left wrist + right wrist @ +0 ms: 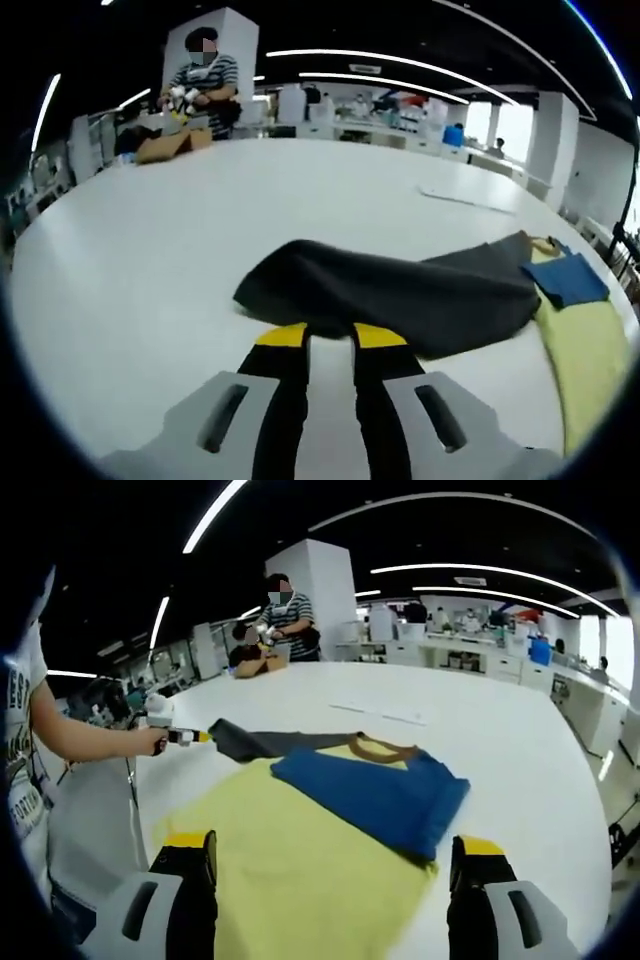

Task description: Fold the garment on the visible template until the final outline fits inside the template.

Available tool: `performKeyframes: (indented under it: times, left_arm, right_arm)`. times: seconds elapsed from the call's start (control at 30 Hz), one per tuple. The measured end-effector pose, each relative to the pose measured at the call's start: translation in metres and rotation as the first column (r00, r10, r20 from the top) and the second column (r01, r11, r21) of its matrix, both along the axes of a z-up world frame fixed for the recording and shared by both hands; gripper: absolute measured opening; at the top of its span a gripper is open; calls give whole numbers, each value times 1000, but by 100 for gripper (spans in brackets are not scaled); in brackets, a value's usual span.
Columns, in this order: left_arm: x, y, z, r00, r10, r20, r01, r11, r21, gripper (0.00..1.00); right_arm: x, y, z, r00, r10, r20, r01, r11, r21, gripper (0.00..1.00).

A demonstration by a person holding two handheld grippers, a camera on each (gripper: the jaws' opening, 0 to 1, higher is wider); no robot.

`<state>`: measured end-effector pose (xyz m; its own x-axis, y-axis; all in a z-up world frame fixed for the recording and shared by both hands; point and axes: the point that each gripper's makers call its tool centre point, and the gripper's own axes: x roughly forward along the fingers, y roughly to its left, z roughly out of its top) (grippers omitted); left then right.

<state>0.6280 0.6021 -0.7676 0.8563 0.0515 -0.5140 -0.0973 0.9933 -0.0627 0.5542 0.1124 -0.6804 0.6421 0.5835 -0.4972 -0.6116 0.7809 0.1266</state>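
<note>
The garment lies on a white table (150, 260). It has a yellow body (300, 880), a blue part (375, 795) folded across it, a brown collar (385, 746) and a dark grey sleeve (400, 295). My left gripper (330, 336) has its yellow-tipped jaws close together at the near edge of the grey sleeve. In the right gripper view the left gripper (185, 736), held by a person's hand, pinches that sleeve's end (245, 742). My right gripper (335, 845) is wide open above the yellow body, nothing between its jaws.
A thin white sheet (385, 715) lies flat further out on the table. At the far edge a person in a striped shirt (203, 85) stands by a cardboard box (172, 145). Shelves and desks line the room behind.
</note>
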Motion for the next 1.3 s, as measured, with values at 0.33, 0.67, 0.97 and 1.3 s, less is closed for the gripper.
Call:
performKeyframes:
  times: [0.33, 0.67, 0.97, 1.3]
  left_arm:
    - [7, 2, -6, 1000, 4, -19, -3, 1000, 23, 12]
    - [12, -1, -12, 998, -32, -62, 39, 994, 102, 5]
    - [10, 6, -10, 996, -39, -79, 48, 993, 106, 1]
    - [-12, 28, 17, 997, -44, -57, 52, 988, 145, 0]
  right_arm:
    - [-2, -3, -4, 1000, -16, -12, 16, 1000, -1, 94]
    - [-3, -8, -6, 999, -35, -15, 34, 999, -8, 92]
    - [-2, -10, -5, 999, -41, -10, 41, 999, -6, 91]
    - [-3, -1, -3, 1000, -10, -5, 11, 1000, 6, 92]
